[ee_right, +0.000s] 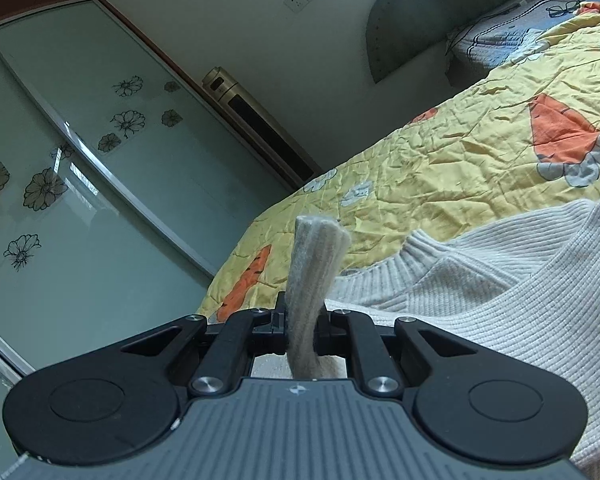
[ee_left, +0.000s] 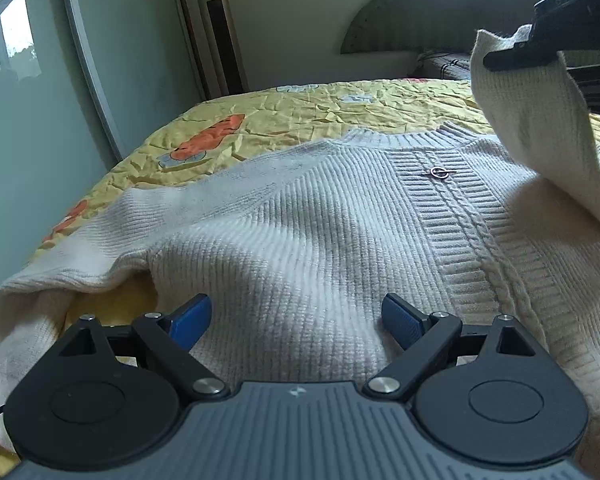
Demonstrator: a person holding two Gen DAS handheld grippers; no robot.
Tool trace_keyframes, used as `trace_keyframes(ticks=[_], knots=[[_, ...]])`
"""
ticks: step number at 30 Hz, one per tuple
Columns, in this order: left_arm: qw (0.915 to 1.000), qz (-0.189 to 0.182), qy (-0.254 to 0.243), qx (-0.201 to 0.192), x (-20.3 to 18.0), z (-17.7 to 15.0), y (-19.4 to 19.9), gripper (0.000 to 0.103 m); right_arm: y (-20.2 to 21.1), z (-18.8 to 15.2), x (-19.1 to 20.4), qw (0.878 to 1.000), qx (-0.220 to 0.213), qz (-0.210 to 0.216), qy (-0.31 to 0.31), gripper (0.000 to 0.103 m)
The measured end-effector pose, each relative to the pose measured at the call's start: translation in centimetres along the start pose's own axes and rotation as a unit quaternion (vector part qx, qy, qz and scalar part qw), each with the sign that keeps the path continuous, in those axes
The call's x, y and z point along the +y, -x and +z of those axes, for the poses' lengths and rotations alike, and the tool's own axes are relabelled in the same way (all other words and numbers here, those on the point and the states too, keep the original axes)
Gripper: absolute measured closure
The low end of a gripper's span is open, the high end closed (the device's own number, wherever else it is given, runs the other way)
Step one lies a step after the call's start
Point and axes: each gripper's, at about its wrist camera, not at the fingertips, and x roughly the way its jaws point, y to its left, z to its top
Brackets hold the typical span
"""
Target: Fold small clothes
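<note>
Sweater [ee_left: 300, 220] sleeve [ee_right: 314, 280] pinched in right tool [ee_right: 304, 328]; left tool [ee_left: 296, 320] wide, empty

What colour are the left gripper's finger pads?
Blue pads, clearest in the left wrist view.

Each gripper, the left gripper [ee_left: 296, 320] and the right gripper [ee_right: 302, 320], has a ribbed grey body with a small pale emblem, black round-ended linkage arms and silver screws (the left one's fingers [ee_left: 192, 322] carry blue pads).
</note>
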Motion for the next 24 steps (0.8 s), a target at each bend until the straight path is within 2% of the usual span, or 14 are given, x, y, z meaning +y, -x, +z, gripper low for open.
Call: trace_keyframes(ticks=[5, 8, 13, 21, 23, 24], knots=[[0.9985, 0.027, 0.017, -0.045, 1.8, -0.2, 3.1, 0.01, -2.2, -1.3, 1.1, 1.0, 0.016, -0.001, 0.004, 0.088], [0.997, 0.054, 0.01, -0.054, 2.5, -0.3, 4.0, 0.01, -3.8, -1.9, 1.6, 1.0, 0.024, -0.002, 0.004, 0.088], [0.9962, 0.076, 0.009, -0.042, 3.5, -1.0, 4.0, 0.01, -6.9, -3.2, 2.7, 0.999, 0.04, -0.013, 0.01, 0.088], [0.9965, 0.081, 0.015, -0.017, 4.2, -2.1, 3.3, 0.01, -10.5, -4.7, 4.7, 0.997, 0.058, -0.031, 0.048, 0.088], [0.9966, 0.08, 0.014, -0.014, 4.2, -2.3, 3.3, 0.01, -11.7, -5.2, 5.4, 0.992, 0.082, -0.046, 0.084, 0.082], [0.9967, 0.078, 0.014, -0.012, 4.3, -2.3, 3.3, 0.01, -12.5, -5.5, 5.6, 0.988, 0.101, -0.054, 0.099, 0.069]])
